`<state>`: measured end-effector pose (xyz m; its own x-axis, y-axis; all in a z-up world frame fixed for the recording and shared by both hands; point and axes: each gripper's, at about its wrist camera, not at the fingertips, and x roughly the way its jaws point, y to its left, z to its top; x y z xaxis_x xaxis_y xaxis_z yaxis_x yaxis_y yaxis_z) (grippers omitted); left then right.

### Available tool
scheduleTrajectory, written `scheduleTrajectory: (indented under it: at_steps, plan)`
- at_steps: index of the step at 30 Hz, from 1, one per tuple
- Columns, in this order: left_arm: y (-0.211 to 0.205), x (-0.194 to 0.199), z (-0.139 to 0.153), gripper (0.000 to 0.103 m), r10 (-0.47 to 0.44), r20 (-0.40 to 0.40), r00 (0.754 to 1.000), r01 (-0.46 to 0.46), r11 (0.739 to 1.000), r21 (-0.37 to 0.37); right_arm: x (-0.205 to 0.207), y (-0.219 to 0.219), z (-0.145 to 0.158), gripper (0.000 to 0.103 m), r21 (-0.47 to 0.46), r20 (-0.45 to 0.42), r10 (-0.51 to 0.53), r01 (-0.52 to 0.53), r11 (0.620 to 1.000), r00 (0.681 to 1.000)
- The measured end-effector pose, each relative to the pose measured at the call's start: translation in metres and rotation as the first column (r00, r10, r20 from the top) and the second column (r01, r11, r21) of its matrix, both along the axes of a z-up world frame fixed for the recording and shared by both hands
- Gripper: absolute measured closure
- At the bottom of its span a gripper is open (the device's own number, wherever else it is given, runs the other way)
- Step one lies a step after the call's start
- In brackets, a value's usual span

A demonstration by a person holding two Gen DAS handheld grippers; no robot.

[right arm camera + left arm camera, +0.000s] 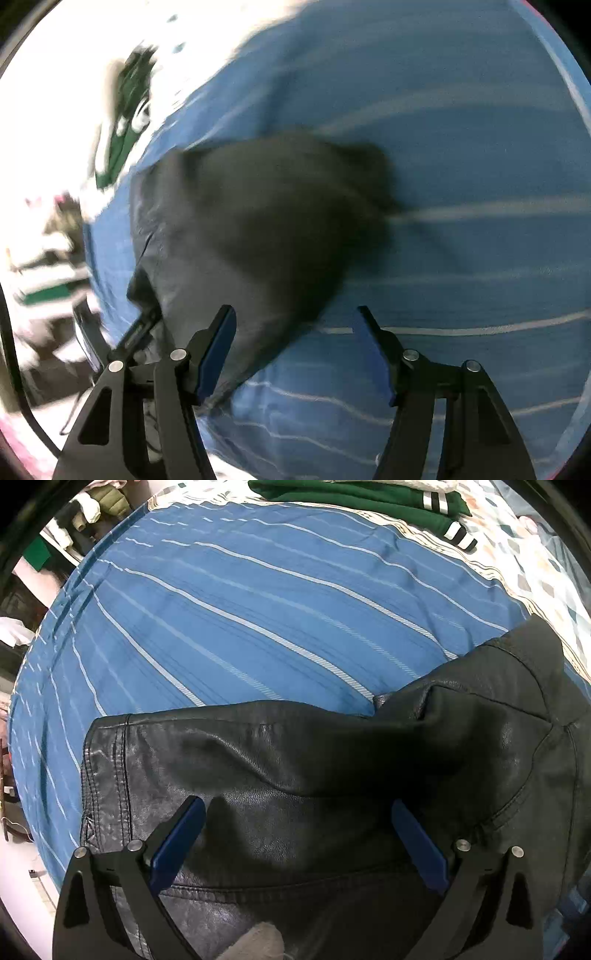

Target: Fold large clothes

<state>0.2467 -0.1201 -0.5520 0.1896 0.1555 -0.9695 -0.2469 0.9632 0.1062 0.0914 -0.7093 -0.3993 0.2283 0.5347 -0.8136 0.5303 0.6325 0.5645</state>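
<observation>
The left hand-held gripper (298,834) is seen spread wide, nothing held, its blue-padded fingers (177,843) poised over a black leather jacket (295,775). The jacket is laid crumpled on a blue white-striped bedsheet (240,609). A folded green garment with white-striped cuffs (369,498) is seen beyond. The right hand-held gripper (294,350) is likewise spread wide, empty, above the blurred jacket's (258,221) edge.

A bedroom at home: a bed spread with a blue striped sheet (258,609) fills the left wrist view, a folded green garment (369,498) lies at twelve o'clock, and more clothes (92,506) pile up at eleven o'clock
</observation>
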Motion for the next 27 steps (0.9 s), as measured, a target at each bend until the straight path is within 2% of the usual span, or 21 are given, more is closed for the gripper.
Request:
scheduleTrajectory:
  at_steps: [3, 7, 11, 12, 13, 14, 16, 19, 24, 27]
  plan:
    - [0.001, 0.002, 0.000, 0.000, -0.014, -0.005, 1.000, 0.014, 1.000, 0.003, -0.004, -0.010, -0.038, 0.036, 0.139, 0.079, -0.110, 0.098, 0.985, 0.991]
    - [0.002, 0.004, -0.002, 0.000, -0.032, 0.002, 0.999, 0.032, 0.999, 0.004, 0.023, 0.002, -0.056, 0.035, 0.269, 0.212, -0.211, 0.150, 0.951, 0.954]
    - [0.004, 0.007, -0.003, 0.000, -0.037, 0.008, 0.999, 0.037, 0.999, 0.002, 0.052, 0.018, -0.067, 0.036, 0.292, 0.243, -0.223, 0.148, 0.945, 0.944]
    - [0.004, 0.009, -0.002, 0.000, -0.044, 0.010, 0.999, 0.044, 0.999, 0.009, 0.055, 0.020, -0.066, 0.051, 0.299, 0.254, -0.224, 0.144, 0.943, 0.941]
    - [0.005, 0.012, -0.002, 0.000, -0.053, 0.010, 0.999, 0.053, 0.998, 0.017, 0.059, 0.027, -0.066, 0.076, 0.317, 0.257, -0.229, 0.142, 0.938, 0.939]
    - [0.005, 0.015, -0.002, 0.000, -0.065, 0.009, 0.998, 0.065, 0.998, 0.026, 0.061, 0.028, -0.066, 0.077, 0.335, 0.257, -0.242, 0.149, 0.930, 0.935]
    - [0.002, 0.020, -0.001, 0.000, -0.095, 0.009, 0.995, 0.094, 0.995, 0.041, 0.057, 0.016, -0.054, 0.082, 0.384, 0.272, -0.291, 0.173, 0.907, 0.917]
    - [-0.004, 0.030, -0.002, 0.000, -0.124, 0.019, 0.992, 0.123, 0.991, 0.043, 0.055, 0.021, -0.015, 0.084, 0.393, 0.328, -0.307, 0.166, 0.904, 0.894]
    - [-0.034, 0.058, -0.004, 0.000, -0.191, 0.066, 0.979, 0.189, 0.981, 0.036, 0.060, 0.044, 0.049, 0.085, 0.346, 0.423, -0.250, 0.099, 0.933, 0.871]
    - [-0.043, 0.080, -0.007, 0.000, -0.188, 0.090, 0.978, 0.192, 0.981, -0.034, 0.073, 0.054, 0.078, 0.085, 0.291, 0.463, -0.199, 0.064, 0.955, 0.864]
